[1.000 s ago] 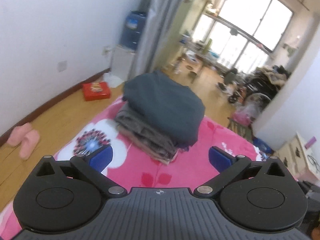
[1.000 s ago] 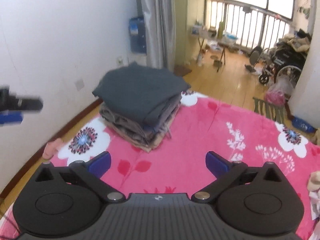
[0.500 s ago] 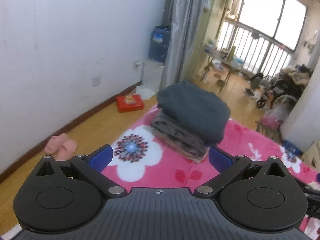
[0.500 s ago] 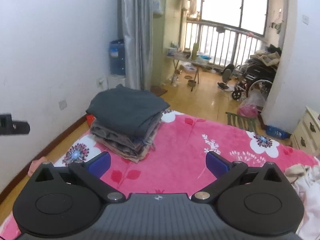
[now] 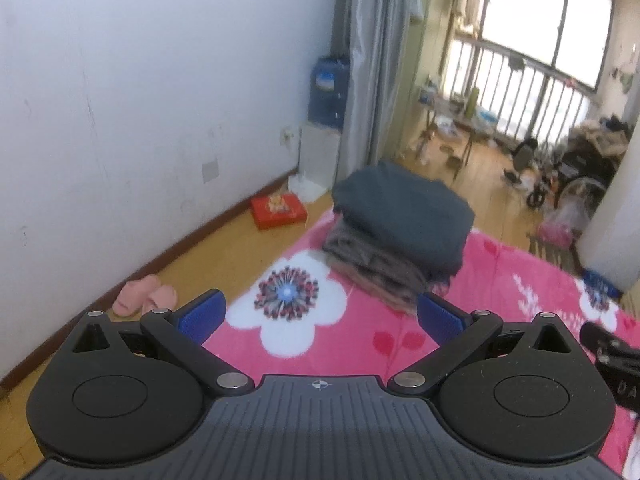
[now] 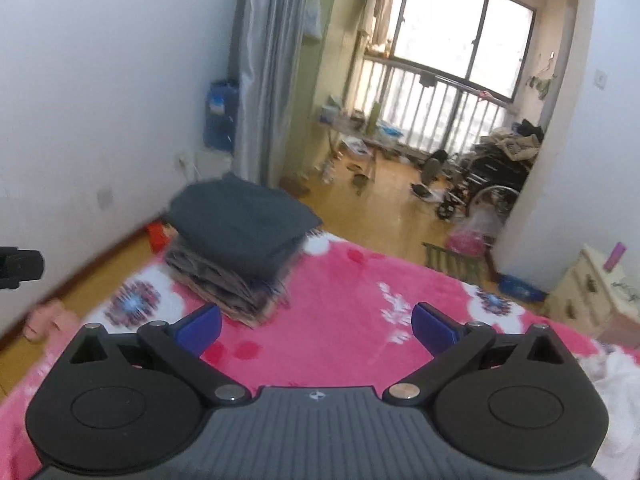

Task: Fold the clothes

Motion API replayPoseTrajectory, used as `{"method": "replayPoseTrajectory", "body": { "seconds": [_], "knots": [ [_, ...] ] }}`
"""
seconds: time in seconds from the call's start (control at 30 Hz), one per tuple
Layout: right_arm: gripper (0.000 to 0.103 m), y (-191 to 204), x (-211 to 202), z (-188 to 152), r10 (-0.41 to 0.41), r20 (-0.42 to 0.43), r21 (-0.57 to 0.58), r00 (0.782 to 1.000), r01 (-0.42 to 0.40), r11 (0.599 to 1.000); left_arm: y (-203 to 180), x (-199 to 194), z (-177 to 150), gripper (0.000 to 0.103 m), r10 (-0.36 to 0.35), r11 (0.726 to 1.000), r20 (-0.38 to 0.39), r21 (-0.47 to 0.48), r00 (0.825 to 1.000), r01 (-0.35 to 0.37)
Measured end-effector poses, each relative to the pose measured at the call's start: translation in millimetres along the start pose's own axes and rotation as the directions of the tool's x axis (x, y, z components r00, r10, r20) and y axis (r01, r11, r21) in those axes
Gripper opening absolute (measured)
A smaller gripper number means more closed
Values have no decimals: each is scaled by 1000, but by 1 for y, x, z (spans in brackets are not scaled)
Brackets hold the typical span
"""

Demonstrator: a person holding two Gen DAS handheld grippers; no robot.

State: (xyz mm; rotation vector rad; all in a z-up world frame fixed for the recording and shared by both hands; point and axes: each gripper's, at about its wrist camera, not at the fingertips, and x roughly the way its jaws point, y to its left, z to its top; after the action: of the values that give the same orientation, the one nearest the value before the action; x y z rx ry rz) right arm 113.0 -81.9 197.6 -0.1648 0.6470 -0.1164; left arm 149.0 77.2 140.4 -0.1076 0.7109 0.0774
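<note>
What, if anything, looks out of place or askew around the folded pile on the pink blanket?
Little stands out. The stack of folded clothes sits squarely on the pink blanket, with only its lower layers slightly fanned out. Both the left gripper and the right gripper are open and empty.

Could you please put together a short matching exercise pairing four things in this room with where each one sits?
Things:
1. stack of folded clothes
2. red box
3. pink slippers
4. blue water bottle

Places:
A. atop the white dispenser beside the grey curtain
B. on the wood floor by the wall, nearest the left claw
C. on the pink floral blanket
D. on the wood floor, beyond the blanket's corner

Pairs: 1-C, 2-D, 3-B, 4-A
</note>
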Motion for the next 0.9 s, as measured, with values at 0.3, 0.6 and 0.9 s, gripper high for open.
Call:
{"method": "replayPoseTrajectory", "body": {
  "seconds": [0.3,0.6,0.9],
  "knots": [
    [103,15,17,-7,16,-113,19,993,-14,1000,2,5,-13,103,17,999,-61,31,998,-15],
    [103,27,28,-12,5,-161,8,987,-4,1000,3,13,-18,103,37,999,-103,35,994,-33],
    [103,31,35,-12,-2,-185,9,983,3,1000,1,18,-19,103,76,995,-110,72,991,-68]
  ]
}}
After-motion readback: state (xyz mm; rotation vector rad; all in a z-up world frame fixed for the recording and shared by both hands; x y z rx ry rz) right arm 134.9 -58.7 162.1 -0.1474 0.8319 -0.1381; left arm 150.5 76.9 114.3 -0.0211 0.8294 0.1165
